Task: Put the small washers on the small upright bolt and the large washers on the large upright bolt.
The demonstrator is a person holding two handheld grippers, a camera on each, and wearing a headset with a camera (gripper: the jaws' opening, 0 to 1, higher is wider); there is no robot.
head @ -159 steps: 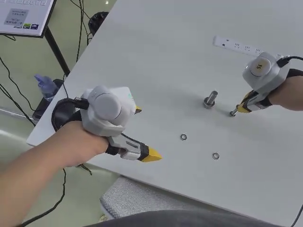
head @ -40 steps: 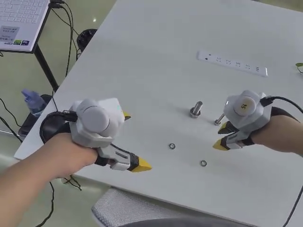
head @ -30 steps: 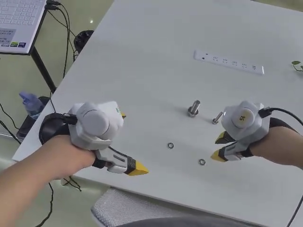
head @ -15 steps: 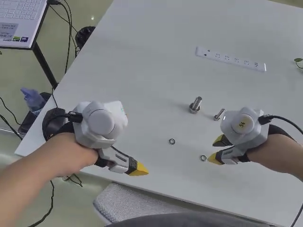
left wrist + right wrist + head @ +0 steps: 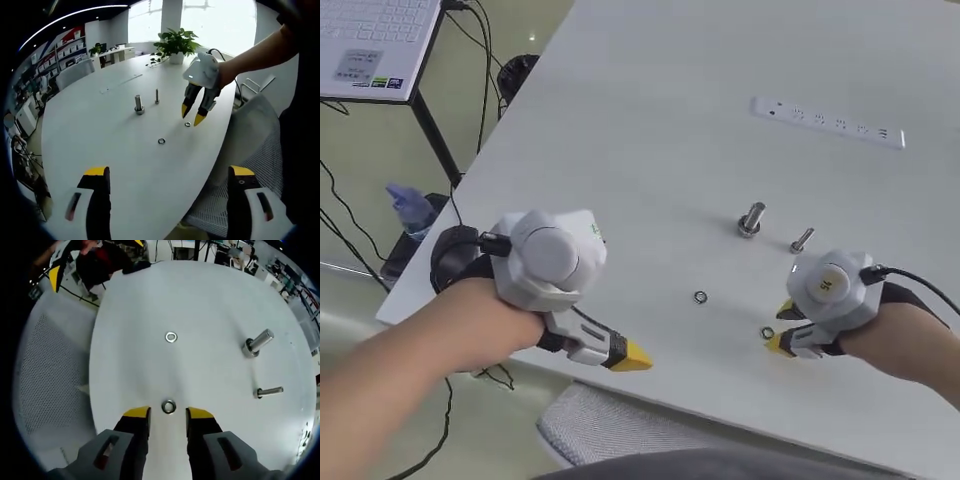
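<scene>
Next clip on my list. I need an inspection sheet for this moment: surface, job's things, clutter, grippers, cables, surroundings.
Surface: white table, no marks seen.
Job's things: large bolt and small bolt stand upright side by side, no washers on either. The near washer lies flat between the right gripper's jaws. The middle washer lies flat in the open. Washer sizes cannot be told.
Clutter: power strip on the far part of the table.
Grippers: left gripper open and holding nothing, at the near edge. Right gripper open, not yet closed on the washer.
Cables: gripper cable at the right hand; floor cables.
Surroundings: laptop, spray bottle, mesh chair.
</scene>
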